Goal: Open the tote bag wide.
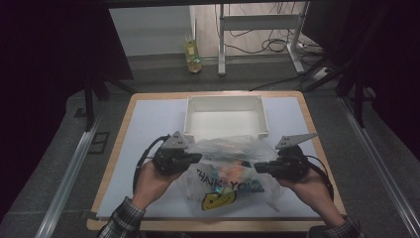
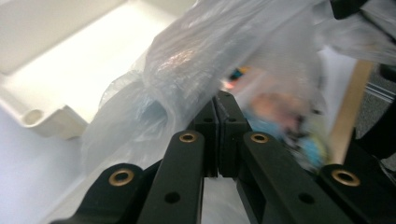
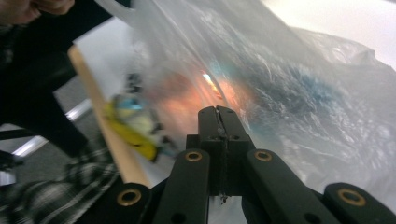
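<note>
Bag [image 1: 225, 173] pinched between both tongs

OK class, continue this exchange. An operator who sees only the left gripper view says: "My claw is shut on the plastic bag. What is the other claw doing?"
Observer: The right claw is shut on the opposite side of the plastic bag, facing your left claw.
Operator: Is anything printed on the bag?
Observer: Yes. On the person's side it has THANK YOU lettering above a yellow smiley.
Operator: Is anything beyond the white tray?
Observer: Past the white tray and the table's far edge, a yellowish bottle stands on the floor.
</note>
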Motion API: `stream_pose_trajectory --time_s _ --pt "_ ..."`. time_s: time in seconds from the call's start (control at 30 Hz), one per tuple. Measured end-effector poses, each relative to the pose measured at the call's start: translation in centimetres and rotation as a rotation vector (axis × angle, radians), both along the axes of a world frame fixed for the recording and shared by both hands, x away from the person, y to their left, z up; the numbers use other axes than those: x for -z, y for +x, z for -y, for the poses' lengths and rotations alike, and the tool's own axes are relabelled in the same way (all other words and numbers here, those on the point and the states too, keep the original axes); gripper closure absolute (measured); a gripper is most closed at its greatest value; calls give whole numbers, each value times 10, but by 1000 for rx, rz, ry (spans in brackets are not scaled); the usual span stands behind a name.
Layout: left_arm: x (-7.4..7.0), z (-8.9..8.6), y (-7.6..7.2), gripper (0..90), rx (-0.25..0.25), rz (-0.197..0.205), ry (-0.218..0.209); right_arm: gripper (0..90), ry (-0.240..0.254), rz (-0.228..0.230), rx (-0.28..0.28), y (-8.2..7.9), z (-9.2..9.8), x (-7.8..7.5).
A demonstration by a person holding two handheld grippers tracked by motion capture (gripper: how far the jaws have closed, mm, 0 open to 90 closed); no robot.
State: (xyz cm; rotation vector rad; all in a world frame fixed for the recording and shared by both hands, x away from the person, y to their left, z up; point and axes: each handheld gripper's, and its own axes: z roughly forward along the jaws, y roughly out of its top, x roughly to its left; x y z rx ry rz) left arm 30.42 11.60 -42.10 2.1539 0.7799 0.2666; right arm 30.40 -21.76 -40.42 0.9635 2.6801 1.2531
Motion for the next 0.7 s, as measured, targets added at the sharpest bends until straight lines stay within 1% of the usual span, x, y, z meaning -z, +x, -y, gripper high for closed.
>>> stream_pose_trajectory --time_s 0.03,0.1,0.17,0.2,0.27,0.3,0.33,0.37,0.4,0.43,0.47,0.5,0.53,0.57,0.6,0.63,0.7 --pt "5 2 7 882 -5 -12 4 891 -7 -2 13 5 -1 5" --pt "16 6 20 882 -34 -40 7 891 -37 2 43 15 -2 14" --pt "27 9 30 882 -54 -73 20 891 -48 0 83 27 -1 24" --pt "32 11 34 881 -67 -87 43 891 -71 3 116 37 0 35" --pt "44 12 41 879 -93 -125 74 891 -81 -15 139 47 3 46" --pt "57 11 47 879 -120 -150 106 891 -96 -17 153 50 3 52" --pt "62 10 48 879 -135 -162 118 892 -114 -20 165 53 4 58" --pt "62 10 48 879 -135 -162 118 892 -114 -20 165 53 4 58" --pt "73 7 50 880 -159 -182 128 892 -131 -38 180 57 7 69" --pt "73 7 50 881 -159 -182 128 892 -143 -40 189 58 9 74" --pt "77 5 50 881 -172 -186 138 892 -143 -40 189 58 9 74" --pt "81 3 50 881 -187 -189 142 892 -155 -43 199 59 10 78" --pt "87 -2 49 885 -206 -204 135 893 -171 -52 207 60 14 85" --pt "87 -2 49 886 -206 -204 135 893 -171 -52 207 60 14 85" --pt "90 -5 49 886 -212 -202 133 893 -187 -57 221 60 18 91" --pt "91 -8 49 886 -216 -199 127 893 -187 -57 221 60 18 91" --pt "94 -14 48 889 -232 -203 94 893 -202 -62 233 59 22 97"
